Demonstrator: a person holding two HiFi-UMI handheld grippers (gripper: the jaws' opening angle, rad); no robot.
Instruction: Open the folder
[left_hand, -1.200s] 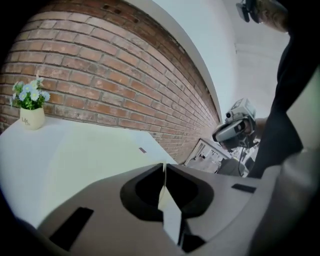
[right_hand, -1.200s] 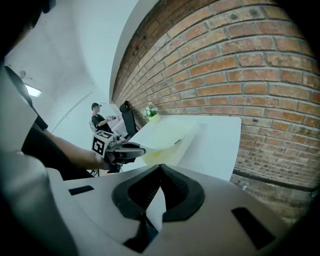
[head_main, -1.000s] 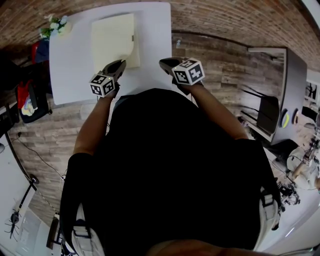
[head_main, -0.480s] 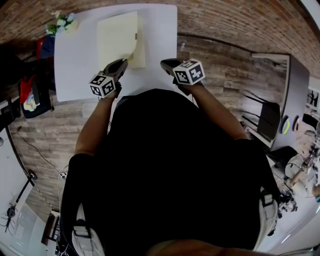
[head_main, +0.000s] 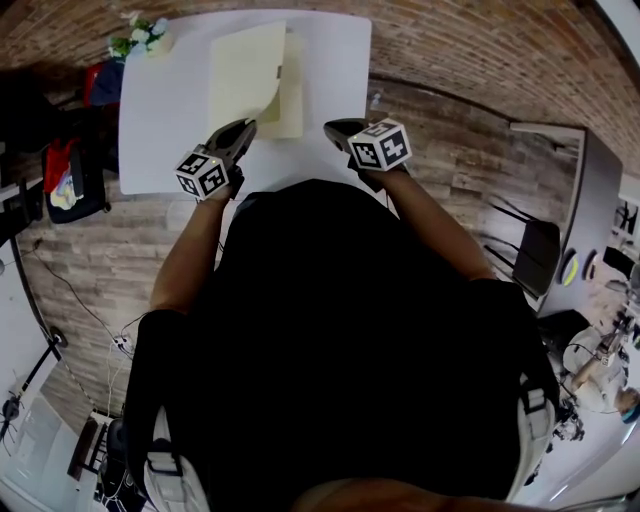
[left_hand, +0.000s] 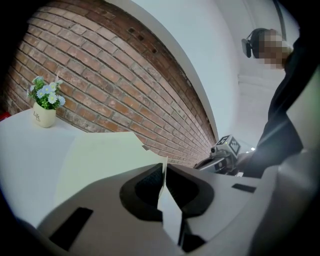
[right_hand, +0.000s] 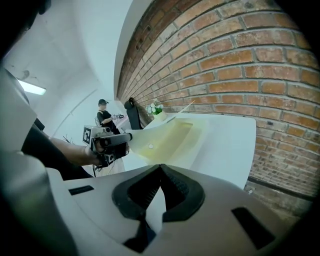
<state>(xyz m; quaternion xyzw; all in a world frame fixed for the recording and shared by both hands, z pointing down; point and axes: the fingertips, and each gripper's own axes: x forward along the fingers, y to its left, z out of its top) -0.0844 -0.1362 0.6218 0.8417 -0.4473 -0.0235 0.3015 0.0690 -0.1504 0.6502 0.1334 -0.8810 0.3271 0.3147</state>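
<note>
A pale yellow folder (head_main: 245, 70) lies on the white table (head_main: 160, 120). My left gripper (head_main: 245, 127) is shut on the near corner of its cover, which curls up off the inner sheet (head_main: 294, 100). In the left gripper view the thin cover edge (left_hand: 164, 165) stands pinched between the jaws of my left gripper (left_hand: 164, 170), and the cover (left_hand: 100, 157) spreads away to the left. My right gripper (head_main: 331, 126) hovers over the table's front edge, right of the folder, apart from it. In its own view my right gripper (right_hand: 160, 167) is shut on nothing, with the lifted folder (right_hand: 170, 132) ahead.
A small pot of flowers (head_main: 140, 38) stands at the table's far left corner. Red and dark items (head_main: 65, 180) sit on the floor to the left. A desk and chair (head_main: 545, 225) stand at the right. A brick wall (left_hand: 125, 85) runs behind the table. A person (right_hand: 104, 117) stands far off.
My left gripper has risen with the cover's corner in it, so the cover curls higher and more of the inner sheet shows at the right. The right gripper has shifted only slightly.
</note>
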